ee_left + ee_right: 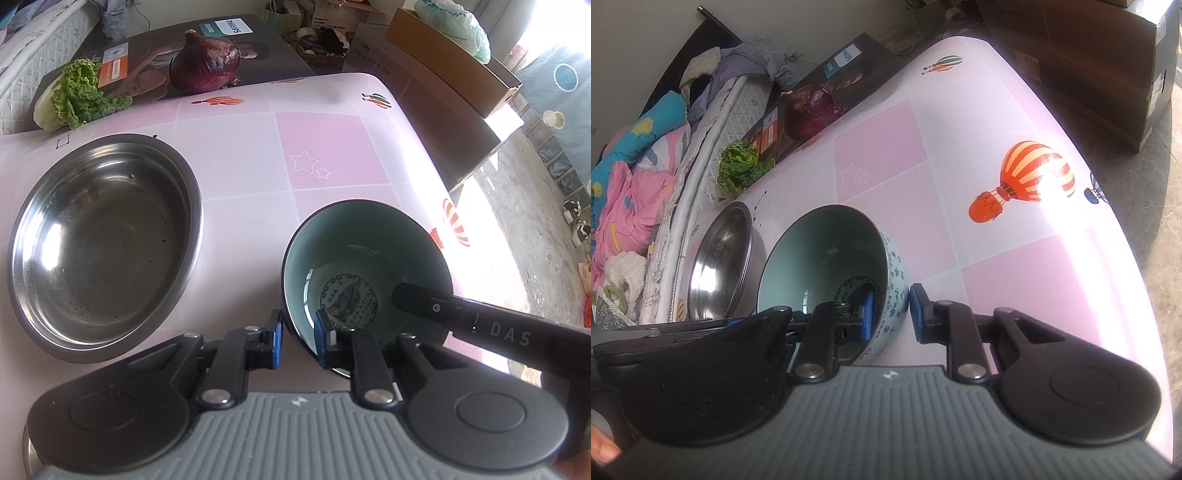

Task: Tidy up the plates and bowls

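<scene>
Left claw [298,338] clamped on the near rim of a ceramic bowl [369,258], one blue pad outside the wall, the other inside, low centre of the left wrist frame. Right claw [891,314] clamped on the same bowl [827,243] at another part of the rim, one pad inside the well, one against the patterned outer wall, low centre of the right wrist frame. Both narrow, both holding the bowl. No earlier look to compare.

Bowl: dark rim, pale green inside, round printed emblem at the bottom, blue pattern on a light outer wall. Sitting right of centre in the left wrist frame, tilted toward the lens in the right wrist frame. Black finger of the right claw reaching into it from the lower right of the left wrist frame.

Steel basin [105,247] at the left of the left wrist frame, empty, beside the bowl, a strip of tabletop between them; in the right wrist frame just left of the bowl, contact not clear. Pink checked table [321,162] with balloon prints under both.

Red onion [207,62] and leafy greens [79,94] at the upper left, on a dark printed box [258,40] along the far table edge. Cardboard box [454,62] at the upper right, off the table. Bedding [631,173] at the left edge of the right wrist frame.
</scene>
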A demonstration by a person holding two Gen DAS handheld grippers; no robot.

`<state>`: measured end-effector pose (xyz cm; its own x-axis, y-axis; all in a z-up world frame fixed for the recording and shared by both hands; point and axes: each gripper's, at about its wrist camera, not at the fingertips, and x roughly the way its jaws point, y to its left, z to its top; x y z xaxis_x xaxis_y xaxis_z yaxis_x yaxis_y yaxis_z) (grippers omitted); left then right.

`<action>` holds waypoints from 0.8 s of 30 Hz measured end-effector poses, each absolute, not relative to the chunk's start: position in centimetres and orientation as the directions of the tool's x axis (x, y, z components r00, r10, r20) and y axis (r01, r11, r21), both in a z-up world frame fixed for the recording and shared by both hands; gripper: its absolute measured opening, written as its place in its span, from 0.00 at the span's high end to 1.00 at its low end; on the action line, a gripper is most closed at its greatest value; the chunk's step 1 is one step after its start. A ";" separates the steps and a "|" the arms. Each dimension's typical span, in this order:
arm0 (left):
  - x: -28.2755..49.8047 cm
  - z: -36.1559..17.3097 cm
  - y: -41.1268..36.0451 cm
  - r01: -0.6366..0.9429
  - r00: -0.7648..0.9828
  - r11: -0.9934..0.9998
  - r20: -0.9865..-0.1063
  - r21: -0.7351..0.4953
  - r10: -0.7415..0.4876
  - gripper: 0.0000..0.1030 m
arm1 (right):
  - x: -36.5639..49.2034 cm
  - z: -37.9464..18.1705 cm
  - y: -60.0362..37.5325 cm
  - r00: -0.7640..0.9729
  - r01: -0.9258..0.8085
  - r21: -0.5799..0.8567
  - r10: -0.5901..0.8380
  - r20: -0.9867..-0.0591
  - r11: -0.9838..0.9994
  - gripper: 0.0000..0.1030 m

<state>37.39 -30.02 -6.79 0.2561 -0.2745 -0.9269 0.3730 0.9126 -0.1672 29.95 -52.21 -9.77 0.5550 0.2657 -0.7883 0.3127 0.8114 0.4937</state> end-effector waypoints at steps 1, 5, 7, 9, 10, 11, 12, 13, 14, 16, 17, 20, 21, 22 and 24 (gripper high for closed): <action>37.5 -6.9 -30.1 0.373 0.253 0.913 -0.929 -0.165 -0.271 0.82 | 30.0 -9.8 -52.2 0.555 0.313 0.492 0.264 -0.789 0.812 0.81; 37.7 -7.4 -30.4 0.370 0.249 0.916 -0.933 -0.157 -0.261 0.82 | 30.2 -10.0 -52.2 0.555 0.318 0.493 0.263 -0.789 0.809 0.81; 37.6 -7.4 -30.5 0.371 0.252 0.916 -0.933 -0.152 -0.257 0.82 | 30.1 -10.0 -52.2 0.554 0.320 0.491 0.260 -0.791 0.810 0.81; 37.3 -7.3 -30.6 0.380 0.257 0.914 -0.933 -0.142 -0.252 0.82 | 30.1 -9.8 -52.0 0.555 0.315 0.483 0.255 -0.792 0.817 0.81; 37.2 -7.2 -30.6 0.387 0.260 0.912 -0.932 -0.137 -0.251 0.81 | 30.1 -9.7 -52.0 0.555 0.313 0.479 0.251 -0.793 0.820 0.81; 37.1 -7.2 -30.6 0.389 0.262 0.911 -0.932 -0.136 -0.251 0.81 | 30.1 -9.6 -51.9 0.555 0.310 0.474 0.248 -0.794 0.824 0.81; 37.0 -7.1 -30.6 0.389 0.264 0.911 -0.931 -0.136 -0.252 0.81 | 30.1 -9.5 -51.8 0.556 0.307 0.471 0.246 -0.794 0.827 0.81; 37.0 -7.1 -30.6 0.389 0.266 0.911 -0.931 -0.135 -0.252 0.81 | 30.1 -9.5 -51.8 0.557 0.304 0.467 0.243 -0.795 0.831 0.81; 37.0 -7.0 -30.6 0.390 0.268 0.911 -0.930 -0.134 -0.252 0.81 | 30.2 -9.5 -51.7 0.556 0.302 0.463 0.240 -0.795 0.833 0.81; 36.9 -6.9 -30.6 0.391 0.273 0.911 -0.929 -0.130 -0.250 0.81 | 30.2 -9.5 -51.7 0.556 0.299 0.458 0.237 -0.796 0.837 0.81; 36.9 -6.9 -30.6 0.392 0.275 0.911 -0.928 -0.130 -0.251 0.81 | 30.2 -9.4 -51.6 0.556 0.297 0.455 0.235 -0.797 0.840 0.81; 36.8 -6.7 -30.6 0.397 0.282 0.909 -0.926 -0.125 -0.251 0.81 | 30.3 -9.3 -51.4 0.557 0.290 0.443 0.226 -0.799 0.849 0.81; 36.8 -6.6 -30.6 0.399 0.286 0.909 -0.925 -0.122 -0.250 0.81 | 30.3 -9.2 -51.3 0.559 0.286 0.439 0.223 -0.799 0.852 0.81; 36.8 -6.6 -30.6 0.401 0.289 0.908 -0.924 -0.120 -0.250 0.81 | 30.4 -9.1 -51.2 0.560 0.285 0.437 0.221 -0.798 0.853 0.81; 36.6 -6.5 -30.5 0.407 0.298 0.906 -0.921 -0.115 -0.251 0.81 | 30.4 -8.9 -51.2 0.564 0.280 0.433 0.218 -0.796 0.857 0.81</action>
